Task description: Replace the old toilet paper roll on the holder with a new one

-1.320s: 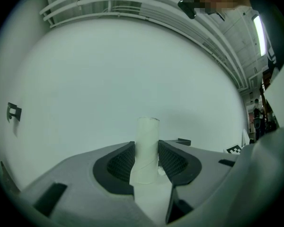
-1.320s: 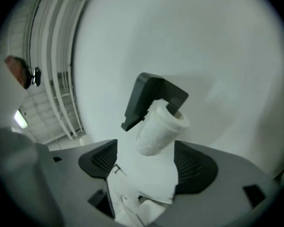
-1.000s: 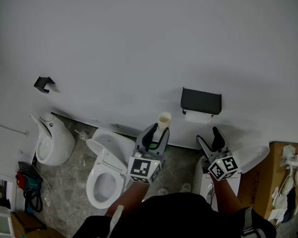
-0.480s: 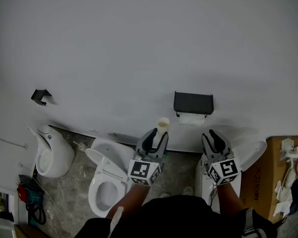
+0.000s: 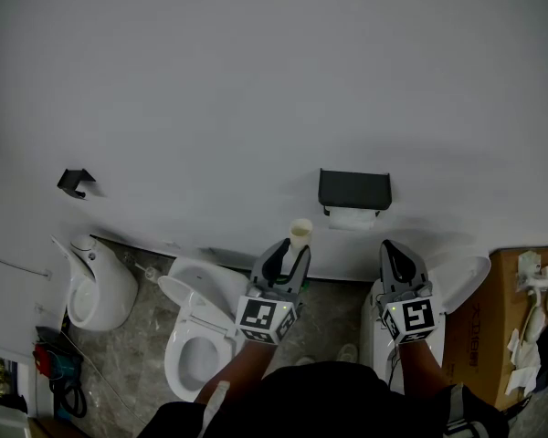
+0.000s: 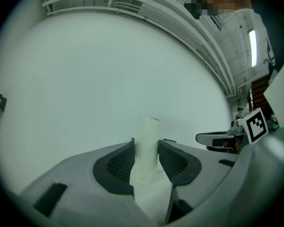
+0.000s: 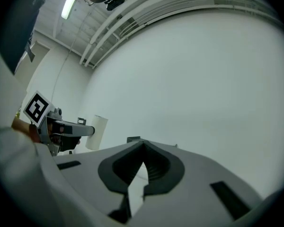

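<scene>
Cardboard tube (image 6: 146,145) sits clamped in my left claw (image 5: 288,255). The left gripper view shows both ribbed pads pressed against its sides, the tube upright, its top rim clear of the jaws and its lower end lost down in the throat of the claw. In the head view only the tube's upper end pokes out past the fingertips, against the white wall (image 5: 256,80). My right claw (image 5: 393,249) is empty and its jaws have just been closing. In the right gripper view the tips meet with nothing between them, and through the gap behind the tips shows a pale sliver that I cannot identify. Both claws point level at the wall, apart from each other. The holder (image 5: 354,190) hangs on the wall above and between them, nearer the right claw, and neither claw touches it. Its black cover hides most of the paper (image 5: 353,218). Only a pale strip shows below the cover's edge, so I cannot tell how much of the roll is left on it. Below my left arm stands the toilet (image 5: 205,276), open, its near side cut off by my forearm and body. Under the right claw a white shape (image 5: 457,286) is mostly covered by the claw and my arm, and I cannot say what it is. A cardboard box (image 5: 498,318) at the right is cut off by the edge of the head view, with its contents too small to make out.
</scene>
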A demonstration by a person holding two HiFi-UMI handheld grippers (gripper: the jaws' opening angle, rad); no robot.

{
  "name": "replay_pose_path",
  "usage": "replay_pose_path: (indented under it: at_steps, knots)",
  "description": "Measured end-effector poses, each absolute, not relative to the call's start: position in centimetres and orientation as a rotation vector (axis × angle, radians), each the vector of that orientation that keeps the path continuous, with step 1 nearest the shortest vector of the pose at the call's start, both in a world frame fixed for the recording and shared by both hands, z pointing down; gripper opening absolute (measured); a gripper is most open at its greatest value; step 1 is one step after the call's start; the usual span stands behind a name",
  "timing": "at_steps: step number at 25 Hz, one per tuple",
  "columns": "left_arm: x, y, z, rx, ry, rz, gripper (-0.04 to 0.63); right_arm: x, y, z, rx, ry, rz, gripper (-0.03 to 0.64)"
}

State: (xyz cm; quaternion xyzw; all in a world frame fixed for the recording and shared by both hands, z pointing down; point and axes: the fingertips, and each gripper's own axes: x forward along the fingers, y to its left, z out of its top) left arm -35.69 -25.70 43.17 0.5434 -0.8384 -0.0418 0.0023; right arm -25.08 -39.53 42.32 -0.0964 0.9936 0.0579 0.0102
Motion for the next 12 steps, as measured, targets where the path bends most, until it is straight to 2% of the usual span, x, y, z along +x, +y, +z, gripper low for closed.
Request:
replay_pose_path:
  at_steps: [12]
  knots:
    - [-34.4, -26.3, 42.5, 1.737, -2.626, -0.146, 0.153, -24.0, -39.6, 42.5, -0.325, 3.123, 0.245, 0.002]
